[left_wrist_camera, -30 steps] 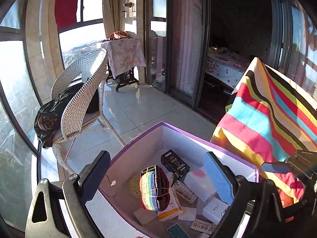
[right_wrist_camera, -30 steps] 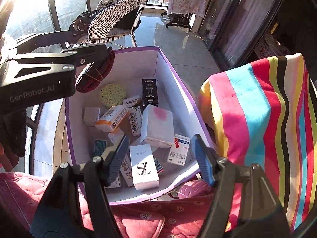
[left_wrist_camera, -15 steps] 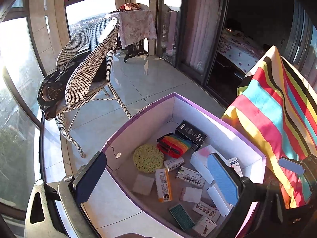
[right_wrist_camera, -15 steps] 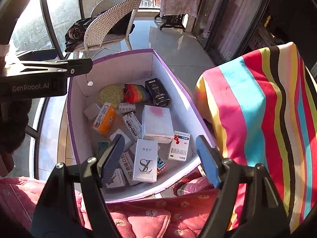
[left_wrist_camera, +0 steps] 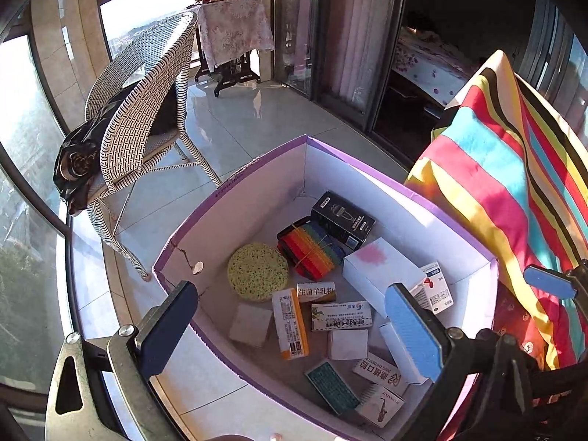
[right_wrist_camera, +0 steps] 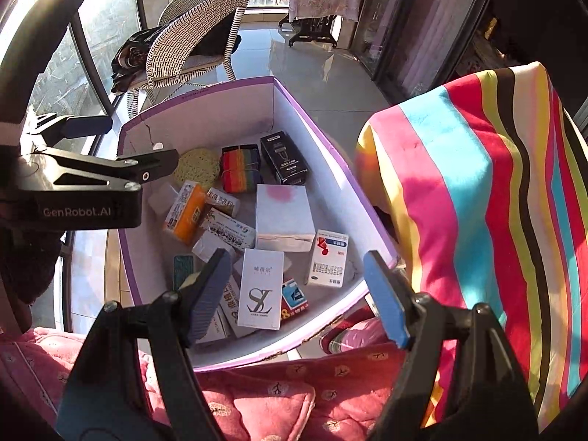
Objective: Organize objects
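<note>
- Purple-rimmed cardboard box (right_wrist_camera: 330, 154) sits just ahead of and below both claws, and it holds every loose item the views show.
- Left claw (left_wrist_camera: 294, 327) is spread wide with nothing between its pads, hovering over the box's near corner.
- Right claw (right_wrist_camera: 297, 294) is also spread and empty; its jaws have just been opening, and no object sits between them.
- Rainbow-striped bundle (left_wrist_camera: 312, 253) lies on the box floor beyond the left claw, beside the round yellow sponge (left_wrist_camera: 257, 272) and touching the black carton (left_wrist_camera: 343, 220).
- White carton with a pink smudge (right_wrist_camera: 283, 217) rests mid-box, straight ahead of the right claw; the tall white SL carton (right_wrist_camera: 261, 290) lies right between its fingertips in the view, lower down.
- Orange-sided carton (right_wrist_camera: 185, 211) and several small medicine packets are scattered at odd angles across the floor.
- Judged from this, gathering looks largely done: things are in the box, none in either grip.
- What could remain is tidying, since the packets lie jumbled rather than stacked; whether more items wait outside the views I cannot tell.
- Striped blanket (right_wrist_camera: 477, 202) hangs just right of the right claw, and a pink quilt (right_wrist_camera: 275, 393) lies beneath it.
</note>
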Action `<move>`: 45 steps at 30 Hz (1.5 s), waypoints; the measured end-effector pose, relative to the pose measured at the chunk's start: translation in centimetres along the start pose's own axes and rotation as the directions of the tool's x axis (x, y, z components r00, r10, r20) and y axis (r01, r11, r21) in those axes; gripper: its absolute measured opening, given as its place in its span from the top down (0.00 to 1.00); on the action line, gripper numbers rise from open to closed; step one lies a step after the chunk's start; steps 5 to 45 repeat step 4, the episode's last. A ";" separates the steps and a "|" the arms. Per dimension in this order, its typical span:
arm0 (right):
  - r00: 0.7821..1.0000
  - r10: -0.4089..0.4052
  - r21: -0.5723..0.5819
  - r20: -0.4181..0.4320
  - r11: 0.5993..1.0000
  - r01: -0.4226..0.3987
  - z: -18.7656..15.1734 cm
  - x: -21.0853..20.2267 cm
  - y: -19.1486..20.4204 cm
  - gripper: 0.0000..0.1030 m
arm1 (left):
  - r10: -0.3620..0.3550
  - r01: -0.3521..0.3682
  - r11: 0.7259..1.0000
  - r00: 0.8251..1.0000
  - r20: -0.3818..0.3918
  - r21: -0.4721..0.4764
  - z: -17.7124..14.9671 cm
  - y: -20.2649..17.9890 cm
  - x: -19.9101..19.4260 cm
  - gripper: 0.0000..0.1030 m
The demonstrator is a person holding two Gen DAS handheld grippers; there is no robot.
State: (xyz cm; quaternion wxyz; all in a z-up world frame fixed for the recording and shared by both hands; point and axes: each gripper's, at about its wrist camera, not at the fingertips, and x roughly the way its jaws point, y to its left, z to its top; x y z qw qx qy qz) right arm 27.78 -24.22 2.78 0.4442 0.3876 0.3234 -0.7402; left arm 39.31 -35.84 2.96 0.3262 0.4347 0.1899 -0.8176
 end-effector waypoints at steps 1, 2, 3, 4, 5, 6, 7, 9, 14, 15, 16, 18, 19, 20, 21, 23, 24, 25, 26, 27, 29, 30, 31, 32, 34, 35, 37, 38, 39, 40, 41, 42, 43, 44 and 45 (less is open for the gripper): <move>1.000 0.001 -0.002 0.000 1.000 -0.001 0.0 0.0 0.0 0.25 | 0.005 -0.005 1.000 1.000 0.006 -0.002 0.0 0.0 0.0 0.00; 1.000 0.001 -0.002 -0.001 1.000 -0.001 0.0 0.0 0.0 0.25 | 0.010 -0.010 1.000 1.000 0.024 -0.006 -0.1 0.0 -0.1 0.00; 1.000 0.001 -0.002 -0.001 1.000 -0.001 0.0 0.0 0.0 0.25 | 0.028 -0.028 1.000 0.999 0.039 -0.008 -0.2 0.0 -0.3 0.00; 1.000 0.001 -0.001 -0.002 1.000 -0.001 0.0 0.0 0.0 0.25 | 0.039 -0.039 0.999 0.998 0.044 -0.003 -0.2 -0.1 -0.4 0.00; 1.000 0.001 -0.001 -0.002 1.000 -0.001 0.0 0.0 0.0 0.25 | 0.039 -0.039 0.999 0.998 0.044 -0.003 -0.2 -0.1 -0.4 0.00; 1.000 0.001 -0.001 -0.002 1.000 -0.001 0.0 0.0 0.0 0.25 | 0.039 -0.039 0.999 0.998 0.044 -0.003 -0.2 -0.1 -0.4 0.00; 1.000 0.001 -0.001 -0.002 1.000 -0.001 0.0 0.0 0.0 0.25 | 0.039 -0.039 0.999 0.998 0.044 -0.003 -0.2 -0.1 -0.4 0.00; 1.000 0.001 -0.001 -0.002 1.000 -0.001 0.0 0.0 0.0 0.25 | 0.039 -0.039 0.999 0.998 0.044 -0.003 -0.2 -0.1 -0.4 0.00; 1.000 0.001 -0.001 -0.002 1.000 -0.001 0.0 0.0 0.0 0.25 | 0.039 -0.039 0.999 0.998 0.044 -0.003 -0.2 -0.1 -0.4 0.00; 1.000 0.001 -0.001 -0.002 1.000 -0.001 0.0 0.0 0.0 0.25 | 0.039 -0.039 0.999 0.998 0.044 -0.003 -0.2 -0.1 -0.4 0.00; 1.000 0.001 -0.001 -0.002 1.000 -0.001 0.0 0.0 0.0 0.25 | 0.039 -0.039 0.999 0.998 0.044 -0.003 -0.2 -0.1 -0.4 0.00; 1.000 0.001 -0.001 -0.002 1.000 -0.001 0.0 0.0 0.0 0.25 | 0.039 -0.039 0.999 0.998 0.044 -0.003 -0.2 -0.1 -0.4 0.00; 1.000 0.001 -0.001 -0.002 1.000 -0.001 0.0 0.0 0.0 0.25 | 0.039 -0.039 0.999 0.998 0.044 -0.003 -0.2 -0.1 -0.4 0.00; 1.000 0.001 -0.001 -0.002 1.000 -0.001 0.0 0.0 0.0 0.25 | 0.039 -0.039 0.999 0.998 0.044 -0.003 -0.2 -0.1 -0.4 0.00; 1.000 0.001 -0.001 -0.002 1.000 -0.001 0.0 0.0 0.0 0.25 | 0.039 -0.039 0.999 0.998 0.044 -0.003 -0.2 -0.1 -0.4 0.00; 1.000 0.001 -0.001 -0.002 1.000 -0.001 0.0 0.0 0.0 0.25 | 0.039 -0.039 0.999 0.998 0.044 -0.003 -0.2 -0.1 -0.4 0.00; 1.000 0.001 -0.001 -0.002 1.000 -0.001 0.0 0.0 0.0 0.25 | 0.039 -0.039 0.999 0.998 0.044 -0.003 -0.2 -0.1 -0.4 0.00; 1.000 0.001 -0.001 -0.002 1.000 -0.001 0.0 0.0 0.0 0.25 | 0.039 -0.039 0.999 0.998 0.044 -0.003 -0.2 -0.1 -0.4 0.00; 1.000 0.001 -0.001 -0.002 1.000 -0.001 0.0 0.0 0.0 0.25 | 0.039 -0.039 0.999 0.998 0.044 -0.003 -0.2 -0.1 -0.4 0.00; 1.000 0.001 -0.001 -0.002 1.000 -0.001 0.0 0.0 0.0 0.25 | 0.039 -0.039 0.999 0.998 0.044 -0.003 -0.2 -0.1 -0.4 0.00; 1.000 0.001 -0.001 -0.002 1.000 -0.001 0.0 0.0 0.0 0.25 | 0.039 -0.039 0.999 0.998 0.044 -0.003 -0.2 -0.1 -0.4 0.00; 1.000 0.001 -0.001 -0.002 1.000 -0.001 0.0 0.0 0.0 0.25 | 0.039 -0.039 0.999 0.998 0.044 -0.003 -0.2 -0.1 -0.4 0.00; 1.000 0.001 -0.001 -0.002 1.000 -0.001 0.0 0.0 0.0 0.25 | 0.039 -0.039 0.999 0.998 0.044 -0.003 -0.2 -0.1 -0.4 0.00; 1.000 0.001 -0.001 -0.002 1.000 -0.001 0.0 0.0 0.0 0.25 | 0.039 -0.039 0.999 0.998 0.044 -0.003 -0.2 -0.1 -0.4 0.00; 1.000 0.001 -0.001 -0.002 1.000 -0.001 0.0 0.0 0.0 0.25 | 0.039 -0.039 0.999 0.998 0.044 -0.003 -0.2 -0.1 -0.4 0.00; 1.000 0.001 -0.001 -0.002 1.000 -0.001 0.0 0.0 0.0 0.25 | 0.039 -0.039 0.999 0.998 0.044 -0.003 -0.2 -0.1 -0.4 0.00; 1.000 0.001 -0.001 -0.002 1.000 -0.001 0.0 0.0 0.0 0.25 | 0.039 -0.039 0.999 0.998 0.044 -0.003 -0.2 -0.1 -0.4 0.00; 1.000 0.001 -0.001 -0.002 1.000 -0.001 0.0 0.0 0.0 0.25 | 0.039 -0.039 0.999 0.998 0.044 -0.003 -0.2 -0.1 -0.4 0.00; 1.000 0.001 -0.001 -0.002 1.000 -0.001 0.0 0.0 0.0 0.25 | 0.039 -0.039 0.999 0.998 0.044 -0.003 -0.2 -0.1 -0.4 0.00; 1.000 0.001 -0.001 -0.002 1.000 -0.001 0.0 0.0 0.0 0.25 | 0.039 -0.039 0.999 0.998 0.044 -0.003 -0.2 -0.1 -0.4 0.00; 1.000 0.001 -0.001 -0.002 1.000 -0.001 0.0 0.0 0.0 0.25 | 0.039 -0.039 0.999 0.998 0.044 -0.003 -0.2 -0.1 -0.4 0.00; 1.000 0.001 -0.001 -0.002 1.000 -0.001 0.0 0.0 0.0 0.25 | 0.039 -0.039 0.999 0.998 0.044 -0.003 -0.2 -0.1 -0.4 0.00; 1.000 0.001 -0.001 -0.002 1.000 -0.001 0.0 0.0 0.0 0.25 | 0.039 -0.039 0.999 0.998 0.044 -0.003 -0.2 -0.1 -0.4 0.00; 1.000 0.001 -0.001 -0.002 1.000 -0.001 0.0 0.0 0.0 0.25 | 0.039 -0.039 0.999 0.998 0.044 -0.003 -0.2 -0.1 -0.4 0.00; 1.000 0.001 -0.001 -0.002 1.000 -0.001 0.0 0.0 0.0 0.25 | 0.039 -0.039 0.999 0.998 0.044 -0.003 -0.2 -0.1 -0.4 0.00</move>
